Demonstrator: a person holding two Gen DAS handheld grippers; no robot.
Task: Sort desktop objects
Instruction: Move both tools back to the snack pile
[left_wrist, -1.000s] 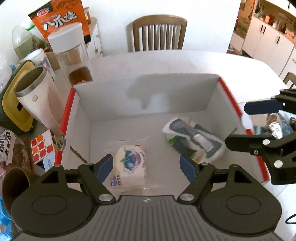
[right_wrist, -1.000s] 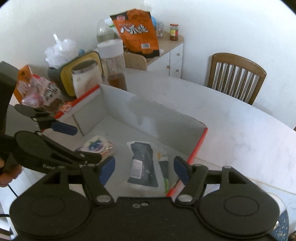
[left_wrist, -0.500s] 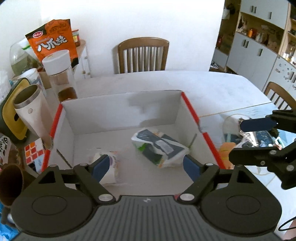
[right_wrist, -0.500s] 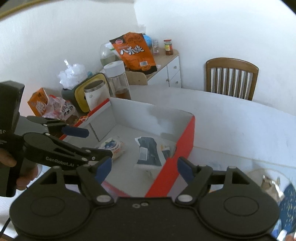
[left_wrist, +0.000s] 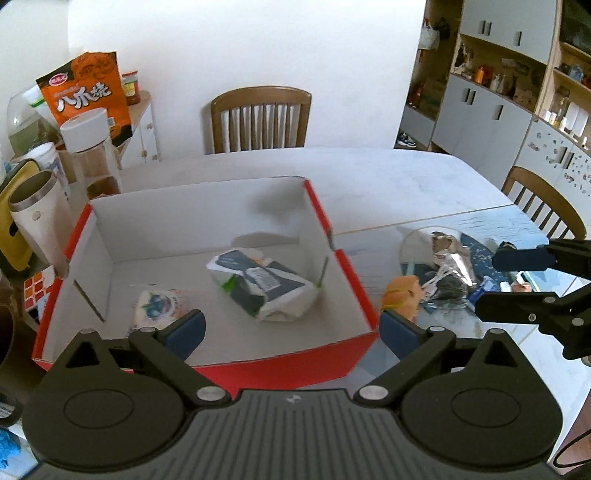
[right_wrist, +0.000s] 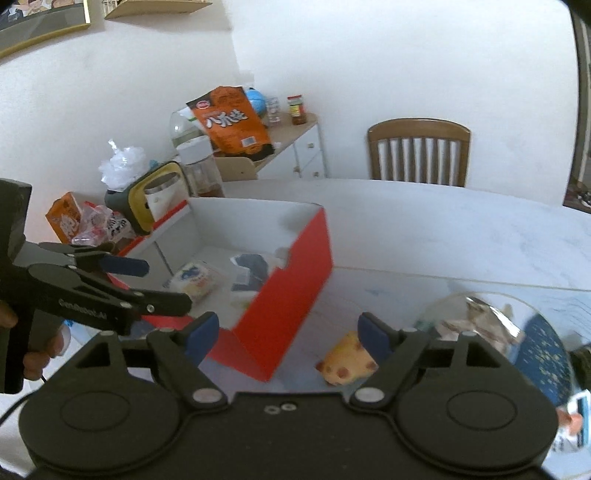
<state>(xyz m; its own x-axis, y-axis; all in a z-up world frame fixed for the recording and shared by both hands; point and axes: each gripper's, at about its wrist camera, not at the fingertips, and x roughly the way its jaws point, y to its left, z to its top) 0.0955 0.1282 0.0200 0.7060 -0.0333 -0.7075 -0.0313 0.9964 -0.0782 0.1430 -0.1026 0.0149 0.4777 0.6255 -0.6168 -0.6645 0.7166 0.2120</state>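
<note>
Pulled back from over the red box (left_wrist: 354, 273), both grippers. Left gripper (left_wrist: 291, 330) empty, jaws opening, at the box's near wall. Right gripper (right_wrist: 286, 336) empty, jaws opening, above the yellow toy (right_wrist: 345, 360). Blueberry packet (left_wrist: 157, 308) and dark pouch (left_wrist: 258, 286) inside the box.

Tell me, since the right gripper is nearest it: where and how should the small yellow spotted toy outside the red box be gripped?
Probably across its narrow middle, from above. The yellow spotted toy lies flat on the table, apart from the red box, its sides look free. The right gripper hangs over it with empty, opening jaws; blur hides finer shape.
</note>
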